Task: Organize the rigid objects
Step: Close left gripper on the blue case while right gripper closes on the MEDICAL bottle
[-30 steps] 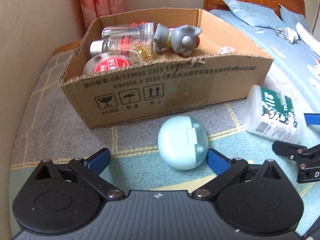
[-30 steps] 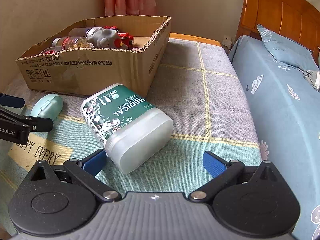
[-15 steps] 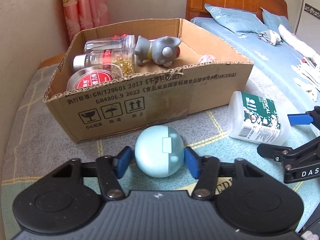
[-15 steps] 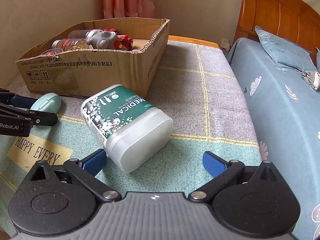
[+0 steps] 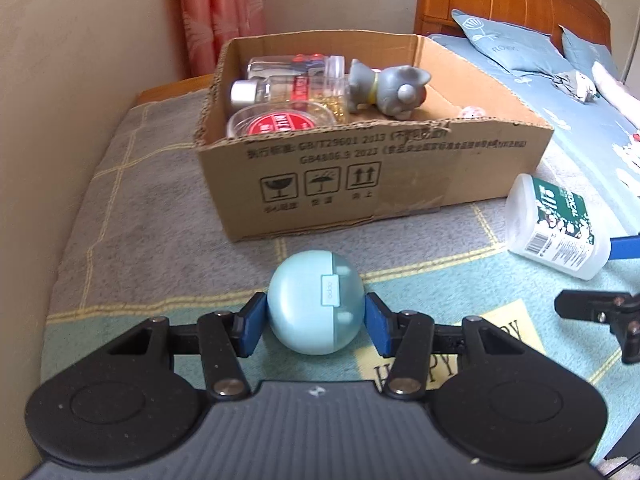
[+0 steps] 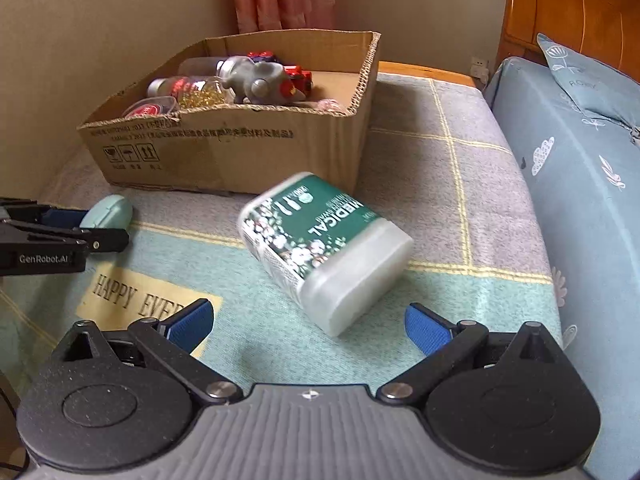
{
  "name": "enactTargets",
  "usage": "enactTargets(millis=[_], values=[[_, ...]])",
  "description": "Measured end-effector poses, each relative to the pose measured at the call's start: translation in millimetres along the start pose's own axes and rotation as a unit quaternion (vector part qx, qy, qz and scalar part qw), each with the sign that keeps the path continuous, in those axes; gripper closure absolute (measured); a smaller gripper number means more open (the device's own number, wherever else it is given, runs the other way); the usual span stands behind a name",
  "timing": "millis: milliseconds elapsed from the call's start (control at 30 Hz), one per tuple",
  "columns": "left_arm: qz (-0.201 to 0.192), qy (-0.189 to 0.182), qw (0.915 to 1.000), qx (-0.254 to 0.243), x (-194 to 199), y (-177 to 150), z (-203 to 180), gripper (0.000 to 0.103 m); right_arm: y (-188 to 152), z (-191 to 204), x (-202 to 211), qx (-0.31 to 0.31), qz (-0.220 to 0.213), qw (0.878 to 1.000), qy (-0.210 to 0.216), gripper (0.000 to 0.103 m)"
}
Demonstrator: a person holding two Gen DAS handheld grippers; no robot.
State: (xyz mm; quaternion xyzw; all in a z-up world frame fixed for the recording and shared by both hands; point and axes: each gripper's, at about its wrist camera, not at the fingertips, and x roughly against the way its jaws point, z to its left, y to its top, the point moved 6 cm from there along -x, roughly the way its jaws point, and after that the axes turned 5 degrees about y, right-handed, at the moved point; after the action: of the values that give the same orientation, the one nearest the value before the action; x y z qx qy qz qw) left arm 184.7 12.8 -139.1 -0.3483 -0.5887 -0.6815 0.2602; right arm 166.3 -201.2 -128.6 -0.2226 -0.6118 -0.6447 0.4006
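Left gripper (image 5: 316,320): I have it clamped on the pale blue earbud case (image 5: 316,307), one blue pad on each rounded flank, just above the blanket (image 5: 160,240) of the bed and in front of the cardboard box (image 5: 360,176).

Earbud case: smooth hard shell, egg-shaped; I judge it light, stiff and slippery. Seam and hinge tab face my camera, the seam running up and down. Long axis lies roughly across the jaws, lid half toward the right pad. I'd hold the widest part so it cannot squirt out.

Right gripper (image 6: 310,324): jaws wide apart, empty, hovering just short of the swab container (image 6: 324,248).

Swab container: translucent plastic tub with a green label, lying on its side on the blanket, near the box's corner. Long axis runs from the box toward my right gripper, with the plain white end nearest. Likely light, rigid, a little slick; best taken across its narrower sides near the middle.

Cardboard box: open-topped; already holds jars (image 5: 288,92) and a grey toy figure (image 5: 388,88).
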Motion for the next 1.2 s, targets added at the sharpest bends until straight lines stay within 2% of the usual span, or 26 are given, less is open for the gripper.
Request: enactTargets(millis=[400,733,1100,1200], values=[[0.0,0.0,1.0,0.006,1,-2,3,0.051,38,6,-24,-0.025,-0.007,1.0,0.016,0.0],[0.0,0.0,1.0,0.003,0,-1,2,0.051,52,38,-45,0.022,0.007,0.999,0.026,0.0],[-0.004,0.001,0.9998,-0.02,-3,5,-1,0.051,52,41,-49,0.059,0.015,0.997,-0.043,0.0],[-0.003,0.0,0.9997,-0.023,-3,5,-1,0.05,49,35,-46,0.057,0.025,0.997,-0.043,0.0]])
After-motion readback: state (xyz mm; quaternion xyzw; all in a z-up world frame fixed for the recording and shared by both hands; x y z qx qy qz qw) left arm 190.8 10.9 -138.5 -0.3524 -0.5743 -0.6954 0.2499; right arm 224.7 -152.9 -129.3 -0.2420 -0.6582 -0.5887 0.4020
